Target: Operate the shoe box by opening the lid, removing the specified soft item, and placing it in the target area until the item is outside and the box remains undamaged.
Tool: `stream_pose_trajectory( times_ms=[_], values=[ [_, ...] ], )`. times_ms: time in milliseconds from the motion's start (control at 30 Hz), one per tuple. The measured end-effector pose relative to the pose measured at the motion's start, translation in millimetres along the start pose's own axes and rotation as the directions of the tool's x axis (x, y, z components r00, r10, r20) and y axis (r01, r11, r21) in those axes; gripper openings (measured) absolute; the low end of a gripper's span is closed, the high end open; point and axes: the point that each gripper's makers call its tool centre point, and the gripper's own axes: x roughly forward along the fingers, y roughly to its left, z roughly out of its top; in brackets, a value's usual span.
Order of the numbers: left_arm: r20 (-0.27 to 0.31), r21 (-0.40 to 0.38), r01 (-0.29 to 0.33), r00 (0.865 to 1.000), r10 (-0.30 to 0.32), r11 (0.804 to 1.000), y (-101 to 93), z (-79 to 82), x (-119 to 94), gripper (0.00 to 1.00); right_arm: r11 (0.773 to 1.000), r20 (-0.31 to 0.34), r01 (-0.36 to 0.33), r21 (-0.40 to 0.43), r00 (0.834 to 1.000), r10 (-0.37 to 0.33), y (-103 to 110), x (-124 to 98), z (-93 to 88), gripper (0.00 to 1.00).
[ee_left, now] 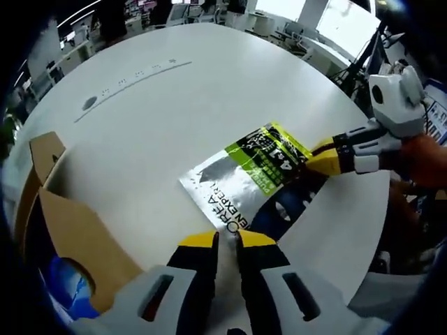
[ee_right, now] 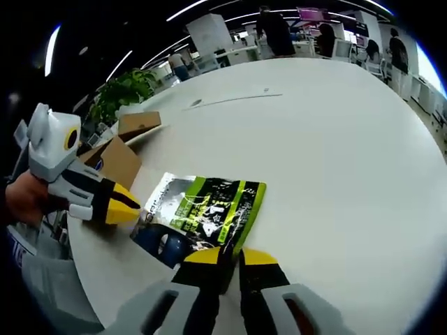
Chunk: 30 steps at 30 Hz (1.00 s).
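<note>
A flat foil pouch (ee_left: 255, 174), green, silver and dark blue, is seen lying on a round white table (ee_left: 174, 105), outside the open cardboard shoe box (ee_left: 63, 230) at the table edge. The right gripper (ee_right: 232, 257) is pinched on 1 edge of the pouch. The left gripper (ee_left: 227, 239) is nearly closed and empty, just beside the opposite edge. The pouch is judged light, limp and slippery; an edge grip near a corner seems best. Its printed text is partly unreadable. The box interior, with something blue (ee_left: 70, 286) inside, is mostly cut off.
</note>
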Motion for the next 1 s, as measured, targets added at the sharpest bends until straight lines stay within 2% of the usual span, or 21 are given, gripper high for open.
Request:
stream_pose_trajectory(
  times_ms=[167,233,400,500,567,633,700,767,1000],
  values=[
    [0.020,0.017,0.008,1.000,-0.008,1.000,-3.3,0.3,-8.0,0.14,1.000,0.003,0.016,0.004,1.000,-0.016,-0.9,-4.8,0.3,0.10],
    [0.032,0.012,0.012,0.999,-0.012,1.000,1.5,3.0,-6.7,0.14,1.000,0.008,0.029,0.001,1.000,-0.029,-1.2,-9.5,1.0,0.11],
    [0.090,-0.009,0.035,0.995,-0.034,0.999,0.8,9.7,-20.2,0.16,0.998,0.025,0.070,0.003,0.997,-0.070,-2.0,-22.8,-2.3,0.13],
    [0.121,-0.002,0.050,0.991,-0.049,0.999,-2.5,12.0,-27.9,0.16,0.997,0.031,0.082,0.005,0.996,-0.082,0.1,-29.5,-4.8,0.14],
    [0.172,0.002,0.065,0.983,-0.064,0.998,-5.9,17.2,-37.5,0.17,0.996,0.044,0.087,-0.001,0.995,-0.087,2.5,-35.4,-4.3,0.14],
    [0.190,0.014,0.067,0.979,-0.068,0.998,-6.7,17.6,-43.8,0.17,0.996,0.057,0.094,-0.002,0.994,-0.093,3.6,-40.9,-3.2,0.14],
    [0.198,0.021,0.067,0.978,-0.069,0.998,-9.3,15.0,-51.4,0.18,0.995,0.069,0.097,0.006,0.993,-0.097,4.9,-45.5,-1.9,0.14],
    [0.204,0.018,0.069,0.976,-0.071,0.997,-4.6,17.0,-50.1,0.18,0.995,0.076,0.101,0.009,0.992,-0.102,6.2,-48.6,-0.9,0.14],
    [0.245,0.014,0.071,0.967,-0.072,0.997,2.1,15.7,-76.3,0.19,0.994,0.105,0.113,0.008,0.988,-0.113,15.3,-59.7,6.3,0.15]
  ],
)
